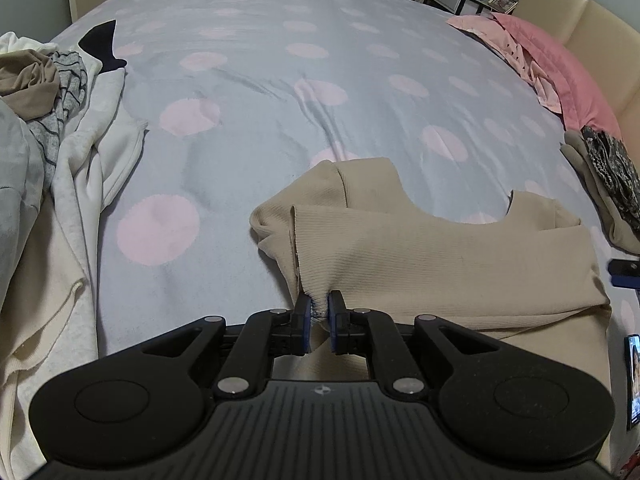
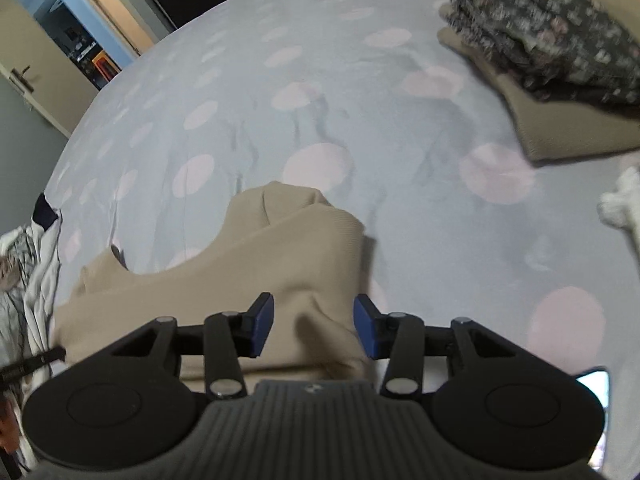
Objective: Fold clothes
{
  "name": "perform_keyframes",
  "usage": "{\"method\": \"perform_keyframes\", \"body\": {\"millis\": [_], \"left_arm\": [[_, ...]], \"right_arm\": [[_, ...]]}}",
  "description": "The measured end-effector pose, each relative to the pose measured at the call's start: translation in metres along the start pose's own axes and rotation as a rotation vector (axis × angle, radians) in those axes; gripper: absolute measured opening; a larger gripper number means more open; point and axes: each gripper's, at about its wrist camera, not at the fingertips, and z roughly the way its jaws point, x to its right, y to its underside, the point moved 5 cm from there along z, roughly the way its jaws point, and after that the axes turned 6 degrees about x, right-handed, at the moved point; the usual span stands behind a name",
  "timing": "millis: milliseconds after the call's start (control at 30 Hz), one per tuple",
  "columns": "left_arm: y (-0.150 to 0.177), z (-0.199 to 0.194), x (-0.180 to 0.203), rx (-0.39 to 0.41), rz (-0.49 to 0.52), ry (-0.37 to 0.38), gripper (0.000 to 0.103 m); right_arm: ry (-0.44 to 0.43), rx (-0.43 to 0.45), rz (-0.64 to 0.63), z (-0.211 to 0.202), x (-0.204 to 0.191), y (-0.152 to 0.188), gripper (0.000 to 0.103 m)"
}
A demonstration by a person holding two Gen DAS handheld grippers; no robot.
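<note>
In the left wrist view, the left tongs [image 1: 319, 312] are pinching a puckered edge of the beige ribbed top [image 1: 420, 256], their blue pads [image 1: 306, 318] nearly meeting on the fabric. The top is lying on the bed [image 1: 248, 100], a soft pale-blue cover with round pink dots, its scooped neckline facing away. A rumpled heap of unfolded clothes [image 1: 56, 120] is running off the left edge.

In the right wrist view, blurred, the right tongs [image 2: 314, 326] are standing about half open, pads clear of the beige top [image 2: 280, 264] bunched between them. A folded dark floral garment [image 2: 552, 40] is sitting on a folded olive one [image 2: 560, 128], both cut off at right.
</note>
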Motion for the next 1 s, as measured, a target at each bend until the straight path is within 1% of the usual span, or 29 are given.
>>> {"method": "perform_keyframes", "body": {"millis": [67, 133, 200, 233, 267, 400, 467, 533, 600, 633, 667, 733, 767, 800, 833, 900, 967, 1000], "left_arm": [[0.000, 0.001, 0.000, -0.002, -0.001, -0.001, 0.007], [0.000, 0.003, -0.001, -0.006, -0.008, 0.002, 0.007], [0.000, 0.004, -0.002, -0.010, -0.018, 0.007, 0.007], [0.001, 0.005, -0.003, -0.012, -0.026, 0.014, 0.007], [0.001, 0.005, -0.005, -0.013, -0.032, 0.021, 0.007], [0.002, 0.007, -0.006, -0.016, -0.033, 0.036, 0.010], [0.003, 0.006, -0.004, -0.023, -0.022, 0.025, 0.013], [0.003, 0.002, -0.005, -0.019, -0.021, 0.017, 0.015], [0.004, -0.004, -0.008, -0.019, -0.029, 0.010, 0.016], [0.006, -0.007, -0.010, -0.023, -0.029, 0.003, 0.016], [0.007, -0.011, -0.012, -0.027, -0.028, -0.003, 0.018], [0.014, -0.017, -0.012, -0.042, -0.020, -0.003, 0.025], [0.017, -0.020, -0.013, -0.050, -0.017, -0.003, 0.031], [0.021, -0.024, -0.013, -0.057, -0.013, -0.002, 0.040], [0.024, -0.027, -0.013, -0.065, -0.009, -0.002, 0.043], [0.032, -0.034, -0.013, -0.072, -0.007, 0.006, 0.046], [0.043, -0.041, -0.012, -0.079, -0.020, 0.038, 0.049], [0.049, -0.044, -0.011, -0.088, -0.029, 0.055, 0.051]], "right_arm": [[0.008, -0.018, 0.023, 0.014, 0.001, 0.000, 0.048], [0.038, -0.048, 0.027, 0.026, 0.002, 0.002, 0.047], [0.067, -0.078, 0.023, 0.034, 0.004, 0.005, 0.027], [0.084, -0.078, 0.016, 0.036, 0.005, 0.005, 0.015], [0.102, -0.079, 0.012, 0.037, 0.006, 0.006, 0.011], [0.154, -0.074, 0.013, 0.040, 0.012, 0.006, 0.009], [0.164, -0.070, 0.005, 0.040, 0.012, 0.006, 0.010], [0.172, -0.063, -0.017, 0.040, 0.010, 0.005, 0.011], [0.183, -0.056, -0.017, 0.036, 0.011, 0.005, 0.021], [0.196, -0.049, -0.012, 0.033, 0.014, 0.005, 0.033], [0.199, -0.045, -0.005, 0.029, 0.016, 0.004, 0.037], [0.176, -0.048, 0.016, 0.021, 0.021, 0.006, 0.037], [0.157, -0.056, 0.024, 0.017, 0.021, 0.007, 0.039], [0.144, -0.062, 0.025, 0.013, 0.021, 0.010, 0.039], [0.133, -0.066, 0.020, 0.008, 0.020, 0.013, 0.040], [0.106, -0.080, 0.000, -0.001, 0.018, 0.021, 0.043], [0.070, -0.101, -0.025, -0.009, 0.012, 0.032, 0.051], [0.053, -0.114, -0.042, -0.012, 0.010, 0.038, 0.052]]}}
